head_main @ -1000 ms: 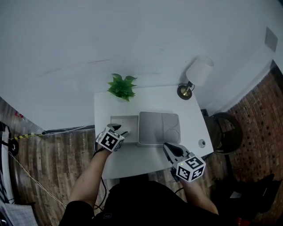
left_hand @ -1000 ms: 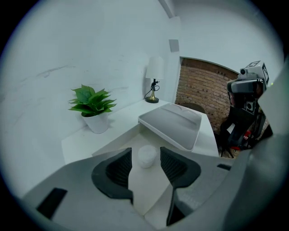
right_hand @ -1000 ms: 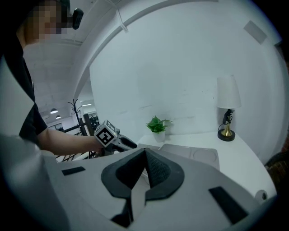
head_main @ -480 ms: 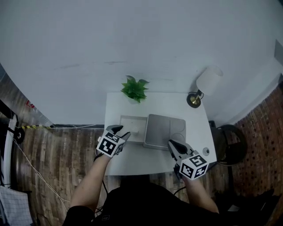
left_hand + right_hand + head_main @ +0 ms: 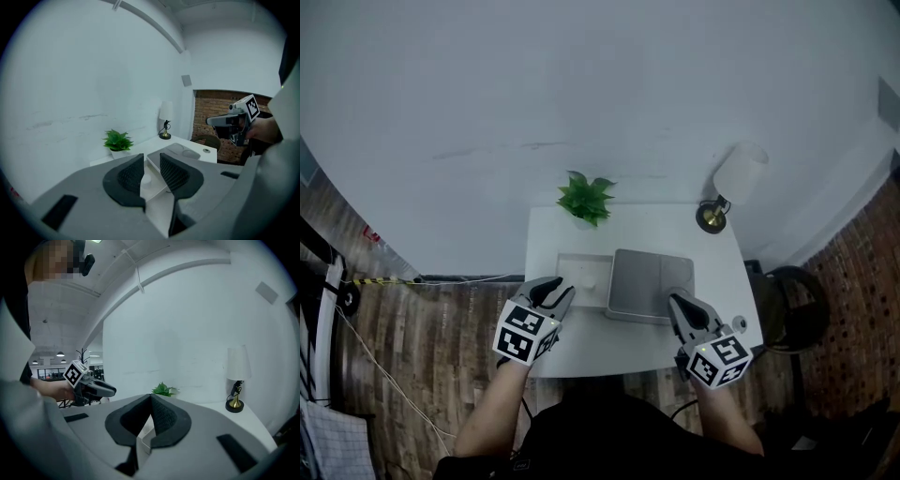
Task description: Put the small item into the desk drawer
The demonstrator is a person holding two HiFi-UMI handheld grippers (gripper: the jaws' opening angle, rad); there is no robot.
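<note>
A white drawer (image 5: 581, 272) stands pulled out at the left of a grey desk box (image 5: 652, 281) on the white desk (image 5: 609, 347). A small white round item (image 5: 146, 178) lies in the drawer, seen through the gap of my left gripper (image 5: 151, 157). That left gripper (image 5: 560, 292) hovers just short of the drawer's near edge. Its jaws are closing with nothing between them. My right gripper (image 5: 680, 301) hangs at the box's near right corner. In the right gripper view, the right gripper (image 5: 151, 397) has its tips touching and holds nothing.
A potted plant (image 5: 586, 197) stands at the desk's back left and a white lamp (image 5: 727, 183) at the back right. A small round object (image 5: 738, 322) lies near the desk's right edge. A dark chair (image 5: 787, 309) stands to the right on the wooden floor.
My left gripper has drawn back from the drawer toward the desk's near edge and its jaws have narrowed. The right gripper has drifted slightly right. The head view has shifted.
</note>
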